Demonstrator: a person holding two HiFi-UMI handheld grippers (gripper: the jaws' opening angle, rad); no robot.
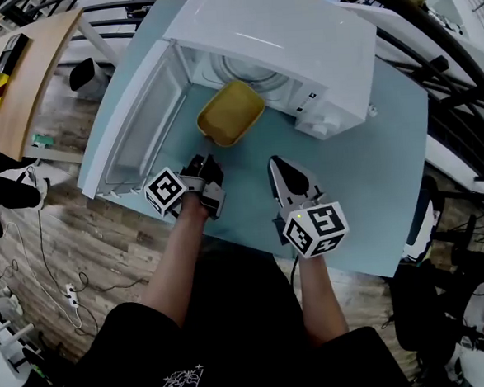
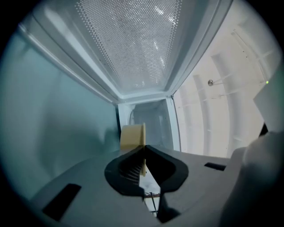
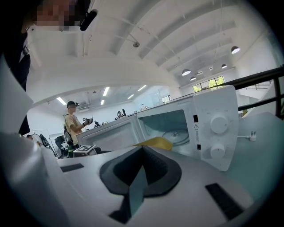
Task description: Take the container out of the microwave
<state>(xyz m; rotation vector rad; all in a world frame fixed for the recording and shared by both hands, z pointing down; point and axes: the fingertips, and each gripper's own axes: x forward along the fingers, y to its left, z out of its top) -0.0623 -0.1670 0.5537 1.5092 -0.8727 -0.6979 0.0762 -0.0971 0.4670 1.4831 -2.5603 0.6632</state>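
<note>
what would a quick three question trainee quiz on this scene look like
1. True or false: the microwave door is open.
2. Which one grips the yellow container? A: left gripper. B: right gripper.
3. Fill in: the right gripper's jaws are ____, with nothing between them.

Key: 1 true; 2 A; 3 shut.

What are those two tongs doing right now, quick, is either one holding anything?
Left tongs: closed on the rim of the yellow container.
Right tongs: closed, with nothing between them.
</note>
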